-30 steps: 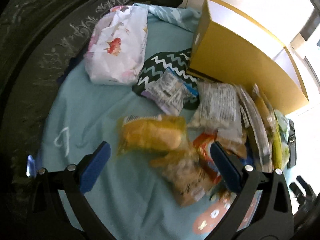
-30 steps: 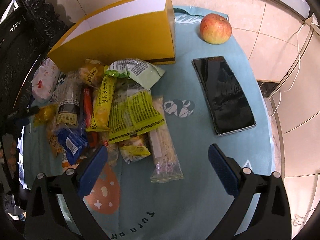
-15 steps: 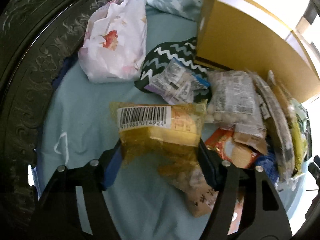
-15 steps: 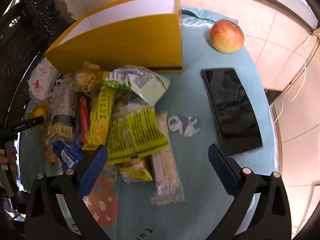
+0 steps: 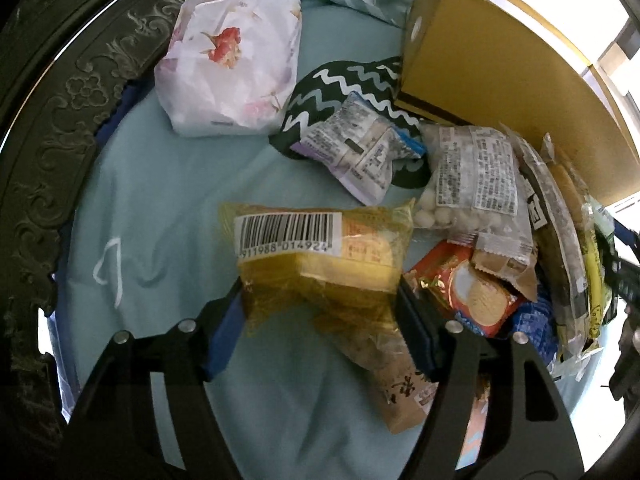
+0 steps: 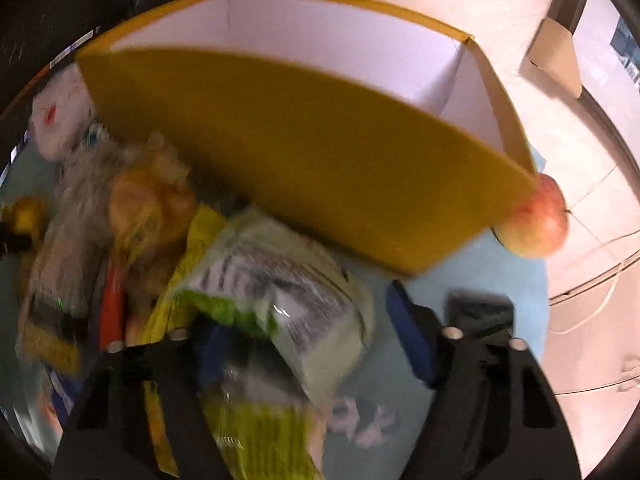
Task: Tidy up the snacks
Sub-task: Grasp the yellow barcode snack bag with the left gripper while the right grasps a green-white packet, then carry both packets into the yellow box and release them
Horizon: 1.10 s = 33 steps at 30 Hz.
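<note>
Fingers of your left gripper [image 5: 320, 312] press both sides of a yellow cake packet [image 5: 320, 256], its barcode label facing up, above the light blue tablecloth [image 5: 160, 208]. Just right of that packet lie a red biscuit pack [image 5: 468, 284] and a brown wrapper [image 5: 396, 380], the latter partly under it. Beyond them you have a clear bag of white balls [image 5: 468, 184] and a small purple-and-white pack [image 5: 356, 148], which lies over a black zigzag patch [image 5: 340, 84] printed on the cloth. A white floral bag [image 5: 236, 52] sits further left, near the dark carved furniture [image 5: 52, 120]. The yellow box [image 5: 480, 60] stands at the far right, touching the pile.

Your right gripper [image 6: 296, 344] is blurred; its jaws stand apart around a green-and-white snack bag [image 6: 280, 296], and whether they press it I cannot tell. That bag rests on top of the heap of yellow and orange packets [image 6: 136, 216], just in front of the yellow box [image 6: 304, 152], whose white inside is open to the top. An apple [image 6: 540, 224] sits at the box's right corner, and a dark phone [image 6: 480, 312] lies near your right finger.
</note>
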Motion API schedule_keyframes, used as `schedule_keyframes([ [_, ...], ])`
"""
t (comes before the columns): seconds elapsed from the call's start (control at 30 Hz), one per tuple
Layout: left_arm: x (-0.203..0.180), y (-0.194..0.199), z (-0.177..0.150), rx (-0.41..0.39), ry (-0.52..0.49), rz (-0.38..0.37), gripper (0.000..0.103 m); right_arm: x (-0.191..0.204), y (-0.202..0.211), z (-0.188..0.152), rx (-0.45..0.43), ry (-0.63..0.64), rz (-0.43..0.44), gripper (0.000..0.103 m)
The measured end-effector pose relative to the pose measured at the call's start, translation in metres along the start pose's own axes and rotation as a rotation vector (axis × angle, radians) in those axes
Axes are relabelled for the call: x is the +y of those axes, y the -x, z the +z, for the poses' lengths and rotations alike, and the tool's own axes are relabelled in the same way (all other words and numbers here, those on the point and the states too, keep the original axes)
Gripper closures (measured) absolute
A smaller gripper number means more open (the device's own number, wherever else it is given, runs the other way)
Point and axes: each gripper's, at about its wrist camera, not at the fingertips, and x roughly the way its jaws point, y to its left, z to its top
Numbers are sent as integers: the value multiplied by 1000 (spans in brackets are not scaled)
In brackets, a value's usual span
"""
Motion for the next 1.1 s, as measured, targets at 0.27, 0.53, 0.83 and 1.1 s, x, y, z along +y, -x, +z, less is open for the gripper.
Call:
schedule_keyframes([
  [0.27,5,0,5,-20,16,-59,31,-28,19,9,37,-183,151,71],
  [0.53,-4,42,2,-123,-33,-82,33,-55,89,-17,-42,-370,306,71],
  [0.83,-26,113,10,-251,-101,-140,33,-59,138,-9,-165,-377,351,71],
  [1.1,-108,134,103,-365,-203,-164,33,-70,124,71,-269,-362,308,71],
])
